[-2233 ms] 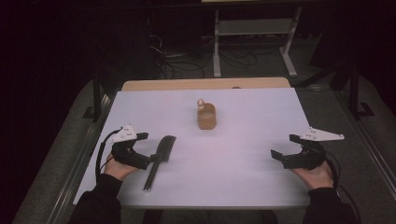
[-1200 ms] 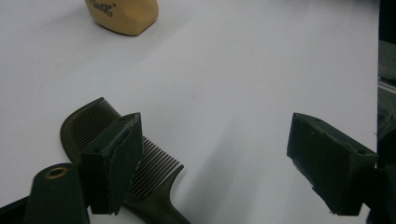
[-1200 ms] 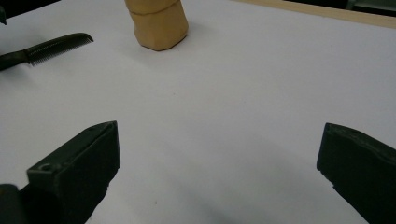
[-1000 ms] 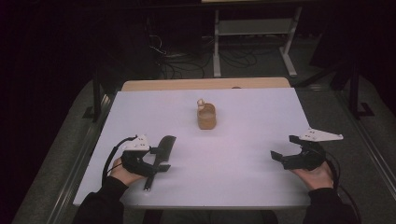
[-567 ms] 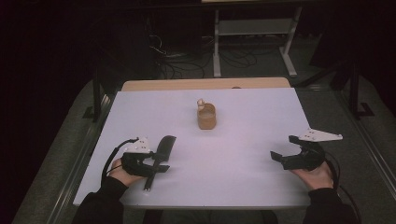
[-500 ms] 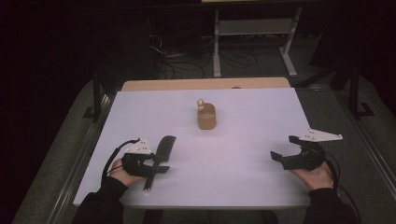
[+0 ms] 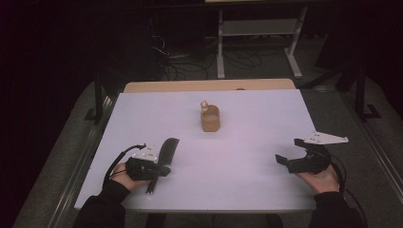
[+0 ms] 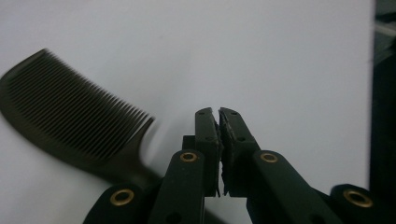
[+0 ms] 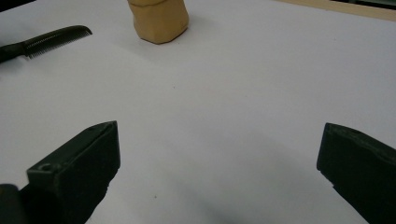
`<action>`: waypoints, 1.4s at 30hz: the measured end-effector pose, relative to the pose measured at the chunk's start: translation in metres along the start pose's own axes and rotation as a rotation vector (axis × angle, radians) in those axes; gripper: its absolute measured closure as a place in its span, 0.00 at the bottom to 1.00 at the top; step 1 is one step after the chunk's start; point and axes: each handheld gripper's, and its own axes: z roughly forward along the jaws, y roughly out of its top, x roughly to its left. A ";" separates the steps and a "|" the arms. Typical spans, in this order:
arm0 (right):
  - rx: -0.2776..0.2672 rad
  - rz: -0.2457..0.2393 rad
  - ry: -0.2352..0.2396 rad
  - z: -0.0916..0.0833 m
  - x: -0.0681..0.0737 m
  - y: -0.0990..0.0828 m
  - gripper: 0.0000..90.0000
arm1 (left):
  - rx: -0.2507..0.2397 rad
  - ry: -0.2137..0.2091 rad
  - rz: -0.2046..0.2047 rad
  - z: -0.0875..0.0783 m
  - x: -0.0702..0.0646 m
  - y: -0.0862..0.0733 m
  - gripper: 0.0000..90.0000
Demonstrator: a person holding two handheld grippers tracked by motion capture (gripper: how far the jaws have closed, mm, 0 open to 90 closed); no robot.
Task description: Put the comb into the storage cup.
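The left gripper [image 7: 159, 170] has moved in from the table's left edge toward the comb [image 7: 164, 154]. In the earliest picture it lay to the left of the comb with open jaws; now it sits over the comb's handle end, near the front edge of the table. Its jaws have just been closing and now stand together. In the left gripper view the pads [image 8: 219, 140] meet with nothing visible between them, and the comb [image 8: 70, 121] lies to the left of the jaws, its handle running under them. The comb itself looks slightly turned from where it lay at first.
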 end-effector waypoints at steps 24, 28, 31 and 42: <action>0.008 -0.002 0.001 0.000 0.000 -0.001 0.00 | 0.083 -0.012 0.009 0.000 0.005 -0.008 1.00; 0.005 -0.002 0.000 -0.001 -0.001 -0.001 0.00 | 0.085 -0.006 0.005 0.000 0.005 -0.009 1.00; 0.004 -0.001 -0.001 -0.001 -0.001 -0.001 0.00 | 0.084 -0.003 -0.001 -0.001 0.007 -0.010 1.00; 0.009 -0.001 -0.001 -0.001 -0.001 -0.001 0.00 | 0.086 0.004 -0.013 -0.004 0.010 -0.013 1.00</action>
